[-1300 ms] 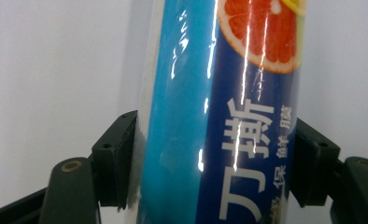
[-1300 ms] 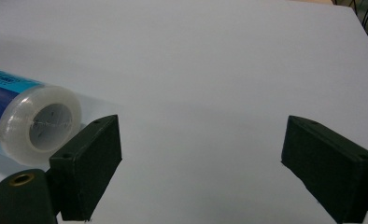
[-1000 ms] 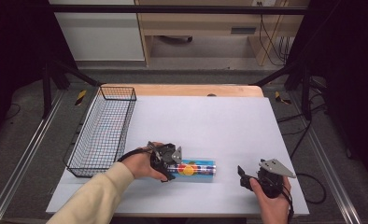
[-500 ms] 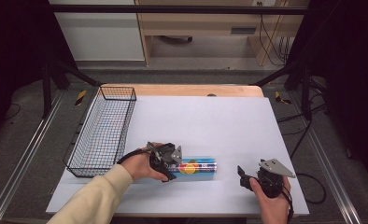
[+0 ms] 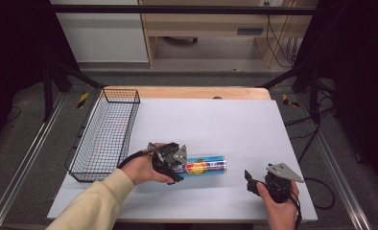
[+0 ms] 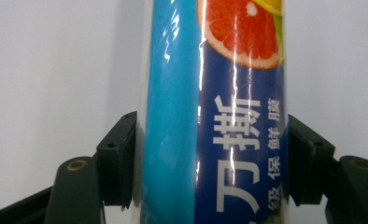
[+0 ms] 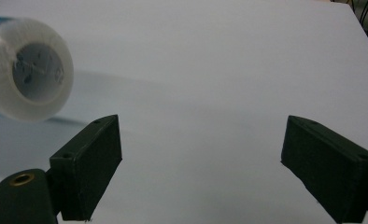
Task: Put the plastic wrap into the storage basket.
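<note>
The white table (image 5: 283,143) carries the whole scene, with the wire basket (image 5: 105,134) standing off to the left gripper's outer side, well apart from the work. What has changed is small but telling: a second ago the blue roll of cling film (image 5: 204,166) lay flat on the sheet with the left gripper (image 5: 173,163) set around its end; now the jaws have closed in and are clamped on it, and the roll sits a little higher against the table than in the earlier pictures. I judge the pick-up to be made and the lift just starting, with the basket the likely place for it.

The right gripper (image 5: 254,182) waits near the roll's far end, jaws spread wide with nothing between them.

The left gripper view gives what the high view cannot: both black pads pressed flat against the roll's (image 6: 215,112) sides, the grapefruit print and white lettering plain. The right gripper view looks at the roll's round end cap (image 7: 28,77), raised ahead and to one side of its open jaws, with a shadow on the sheet beneath it.
</note>
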The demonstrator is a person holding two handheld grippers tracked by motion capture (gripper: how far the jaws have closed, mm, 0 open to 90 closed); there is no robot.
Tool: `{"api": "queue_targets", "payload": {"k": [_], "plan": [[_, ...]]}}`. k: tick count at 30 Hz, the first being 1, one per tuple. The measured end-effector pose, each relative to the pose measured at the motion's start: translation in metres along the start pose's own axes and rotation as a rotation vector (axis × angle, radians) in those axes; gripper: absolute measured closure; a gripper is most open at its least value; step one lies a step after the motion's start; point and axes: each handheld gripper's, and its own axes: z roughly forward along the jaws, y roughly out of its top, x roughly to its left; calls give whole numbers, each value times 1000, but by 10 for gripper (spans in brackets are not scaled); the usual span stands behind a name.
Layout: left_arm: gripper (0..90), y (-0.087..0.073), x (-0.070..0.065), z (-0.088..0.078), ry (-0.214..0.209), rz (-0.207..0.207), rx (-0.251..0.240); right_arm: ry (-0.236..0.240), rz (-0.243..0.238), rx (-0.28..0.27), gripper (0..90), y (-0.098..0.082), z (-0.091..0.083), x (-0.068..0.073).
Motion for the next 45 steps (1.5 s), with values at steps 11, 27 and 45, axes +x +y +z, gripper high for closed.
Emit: {"api": "queue_targets", "payload": {"k": [11, 27, 45], "plan": [[319, 4, 8, -20, 33, -70, -116, -9, 18, -22, 119, 0, -2, 0], [321, 4, 10, -50, 105, -132, -220, 24, 33, -54, 116, 1, -2, 1], [322, 0, 1, -105, 234, -219, -228, 12, 42, -75, 106, 3, -6, 2]]}}
